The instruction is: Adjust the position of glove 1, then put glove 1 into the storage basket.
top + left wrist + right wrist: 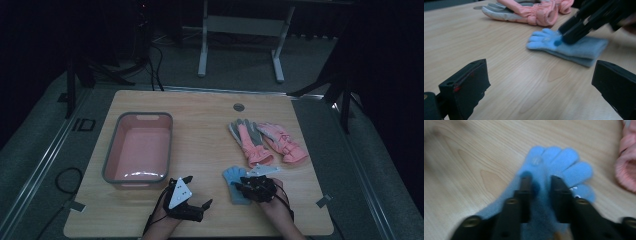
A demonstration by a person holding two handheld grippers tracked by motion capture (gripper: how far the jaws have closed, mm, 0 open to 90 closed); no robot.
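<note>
The one legible marking is the pair of large dark letters "ID" on the grey floor (83,124) just left of the tabletop (210,125) in the high view; nothing on the tabletop or the things lying on it carries readable text.

Item: light-blue knit glove (234,181)
Pose: flat, fingers spread, pointing away from the person
Location: near edge of the table (210,145), just before the pink gloves (267,141)
</note>
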